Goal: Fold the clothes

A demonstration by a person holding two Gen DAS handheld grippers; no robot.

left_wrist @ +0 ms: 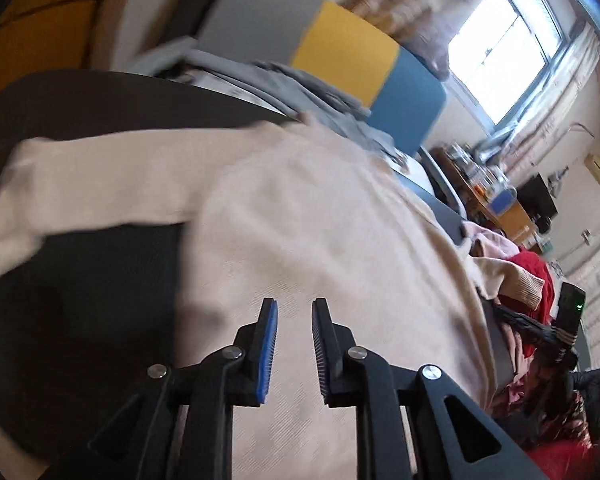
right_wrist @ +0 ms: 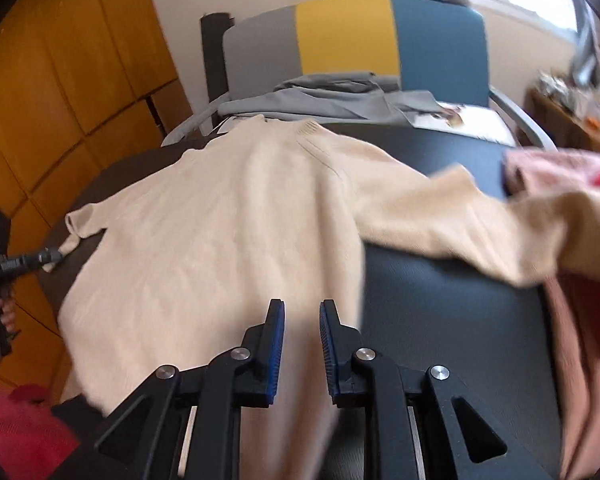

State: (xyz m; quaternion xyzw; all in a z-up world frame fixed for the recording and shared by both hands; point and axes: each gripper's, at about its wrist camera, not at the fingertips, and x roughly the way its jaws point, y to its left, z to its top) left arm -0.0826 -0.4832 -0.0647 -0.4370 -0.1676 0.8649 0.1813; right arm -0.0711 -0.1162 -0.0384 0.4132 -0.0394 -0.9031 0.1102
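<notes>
A cream knit sweater (right_wrist: 228,216) lies spread flat on a dark table (right_wrist: 440,320), neck toward the far chair, sleeves out to both sides. It also shows in the left wrist view (left_wrist: 300,216). My right gripper (right_wrist: 302,308) is open and empty, hovering over the sweater's lower hem area. My left gripper (left_wrist: 294,306) is open and empty above the sweater's body. In the right wrist view the left gripper (right_wrist: 50,258) sits at the table's left edge, its tip at the left sleeve cuff (right_wrist: 74,228).
A grey, yellow and blue chair (right_wrist: 348,36) stands beyond the table with grey clothes (right_wrist: 332,96) on it. Pink and red garments (right_wrist: 560,172) lie at the table's right. A yellow wooden wall (right_wrist: 60,100) is left. A red garment (right_wrist: 20,428) lies lower left.
</notes>
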